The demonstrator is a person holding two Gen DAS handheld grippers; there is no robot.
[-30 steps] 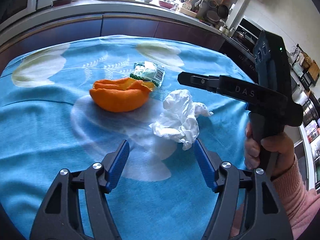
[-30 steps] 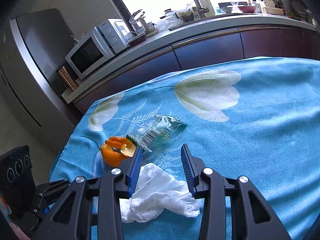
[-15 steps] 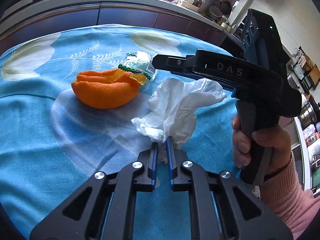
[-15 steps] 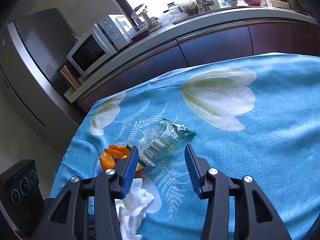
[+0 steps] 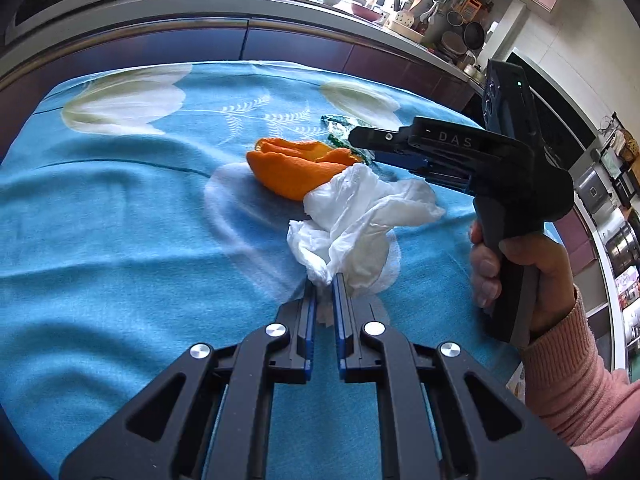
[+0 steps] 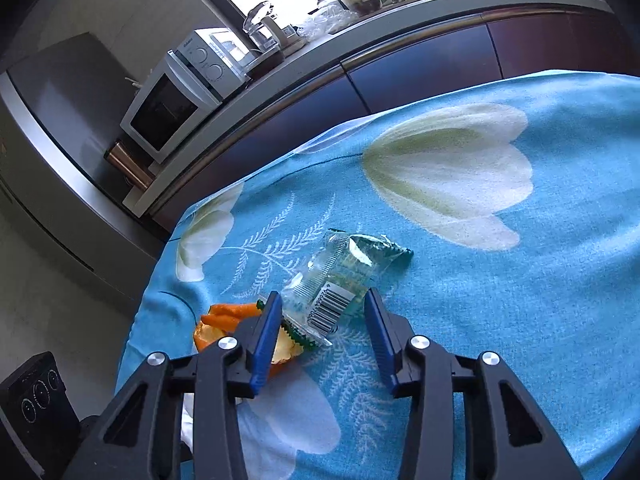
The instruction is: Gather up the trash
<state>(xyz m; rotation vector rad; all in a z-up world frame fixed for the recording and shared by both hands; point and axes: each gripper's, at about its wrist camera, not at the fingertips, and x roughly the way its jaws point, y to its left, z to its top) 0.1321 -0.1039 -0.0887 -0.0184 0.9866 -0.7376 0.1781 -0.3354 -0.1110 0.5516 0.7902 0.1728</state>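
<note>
- Left gripper [image 5: 323, 280]: jaws clamped on crumpled tissue [image 5: 356, 220], pinched at its near edge for lifting.
- Right gripper [image 6: 322, 332]: jaws closing astride wrapper [image 6: 340, 280], not yet touching.
- Orange peel [image 5: 296, 168]: loose on counter [image 5: 120, 220].

1. "DAS" in pale capital letters stands on the black side of the right gripper [image 5: 362, 136], along its upper arm, as the left wrist view shows it.
2. A black-and-white barcode is printed on a white label at the near end of the clear plastic wrapper [image 6: 340, 280], which lies on the blue flowered cloth [image 6: 500, 320] toward the bench's far left corner. Digits run beside the bars; only a leading "6" can be made out, the rest are too small to read.
3. The microwave [image 6: 172, 108] on the kitchen counter bears a small brand mark near its dials, too small to read.
</note>
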